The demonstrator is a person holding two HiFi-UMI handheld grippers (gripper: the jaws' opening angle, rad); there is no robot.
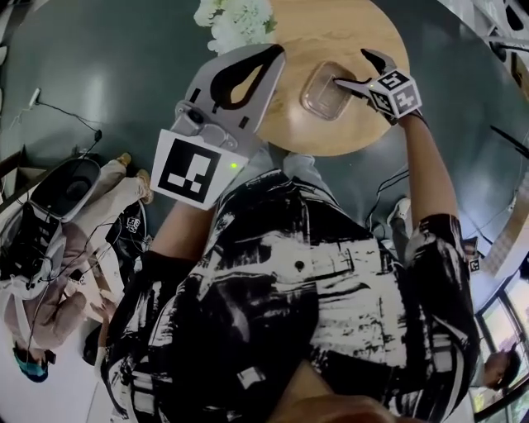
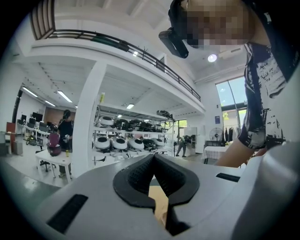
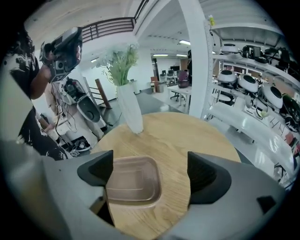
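A clear, empty plastic container (image 1: 324, 92) (image 3: 133, 182) lies on the round wooden table (image 1: 339, 33) (image 3: 187, 136). My right gripper (image 1: 351, 68) (image 3: 150, 173) is open just above it. The container sits between the jaws, closer to the left one, and I cannot tell whether it is touched. My left gripper (image 1: 275, 53) (image 2: 153, 157) is shut on nothing. It is raised over the table's near left edge and its camera looks out into the room. A white vase (image 3: 130, 110) with white flowers (image 1: 235, 21) stands at the table's far side.
Dark floor surrounds the table, with cables (image 1: 70, 111) on the left. A person (image 1: 50, 273) sits at the lower left beside equipment. Shelves of white helmet-like units (image 3: 255, 84) (image 2: 119, 143) stand to the right of the table.
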